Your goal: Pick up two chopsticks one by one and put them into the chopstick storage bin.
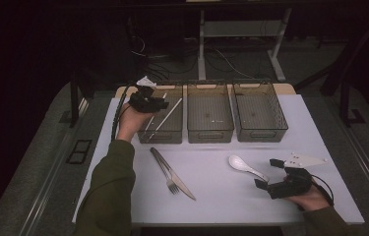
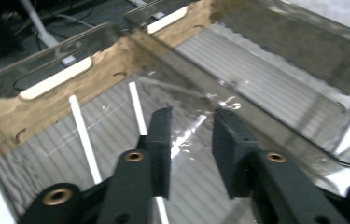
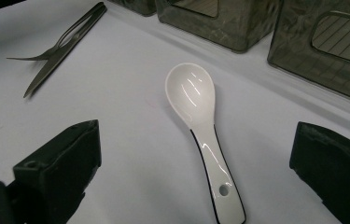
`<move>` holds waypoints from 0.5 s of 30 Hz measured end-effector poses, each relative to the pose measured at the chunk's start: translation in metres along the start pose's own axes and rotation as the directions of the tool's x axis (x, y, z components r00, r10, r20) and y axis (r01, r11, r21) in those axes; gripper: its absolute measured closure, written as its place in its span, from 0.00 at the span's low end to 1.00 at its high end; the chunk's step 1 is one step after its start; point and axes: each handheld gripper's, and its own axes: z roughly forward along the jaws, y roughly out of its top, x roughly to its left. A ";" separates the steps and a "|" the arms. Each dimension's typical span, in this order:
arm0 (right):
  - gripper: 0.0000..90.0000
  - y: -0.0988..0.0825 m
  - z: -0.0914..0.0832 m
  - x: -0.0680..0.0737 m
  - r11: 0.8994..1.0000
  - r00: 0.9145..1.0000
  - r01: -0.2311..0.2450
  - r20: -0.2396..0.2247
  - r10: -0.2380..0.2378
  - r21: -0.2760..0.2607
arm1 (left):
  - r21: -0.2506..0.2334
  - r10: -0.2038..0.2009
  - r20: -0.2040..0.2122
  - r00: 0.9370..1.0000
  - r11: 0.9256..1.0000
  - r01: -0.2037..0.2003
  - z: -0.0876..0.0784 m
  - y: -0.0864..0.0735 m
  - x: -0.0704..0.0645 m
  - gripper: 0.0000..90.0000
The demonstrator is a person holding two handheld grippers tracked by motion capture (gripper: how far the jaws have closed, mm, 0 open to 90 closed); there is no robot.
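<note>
Desk (image 1: 211, 196), white top, runs across the high view. Along its 12 o'clock edge sit three clear grey bins side by side: left bin (image 1: 168, 132), middle bin (image 1: 210, 132), right bin (image 1: 265, 130).

Left hand-held gripper (image 1: 153, 102) hangs over the left bin, at abt 10 o'clock of the desk. Jaws released, slightly apart, nothing between the pads. In the left gripper view the left hand-held gripper (image 2: 191, 149) looks down into that bin; two white chopsticks (image 2: 85, 140) lie loose on the ribbed bin floor, one at abt 9 o'clock of the jaws, the other passing under the left jaw. Seen from above, the chopsticks (image 1: 165, 118) lie slanted inside the left bin.

Right hand-held gripper (image 1: 266, 173) rests low at abt 4 o'clock of the desk, jaws wide apart, released, holding nothing. White spoon (image 1: 246, 167) lies flat on the desk just beside it, at the gripper's 10 o'clock. In the right gripper view the spoon (image 3: 199, 121) lies between the spread jaws of the right hand-held gripper (image 3: 200, 186), bowl at 12, handle toward 6, pads not touching it.

Fork (image 1: 165, 172) and knife (image 1: 182, 186) lie crossed, touching, nr desk centre, at abt 9 o'clock of the spoon, well apart from it.
</note>
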 end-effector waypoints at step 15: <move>0.02 0.000 0.000 0.001 1.000 1.000 0.004 -0.001 -0.004 0.001 | -0.042 0.083 0.122 0.989 0.996 -0.078 -0.023 -0.012 -0.067 0.52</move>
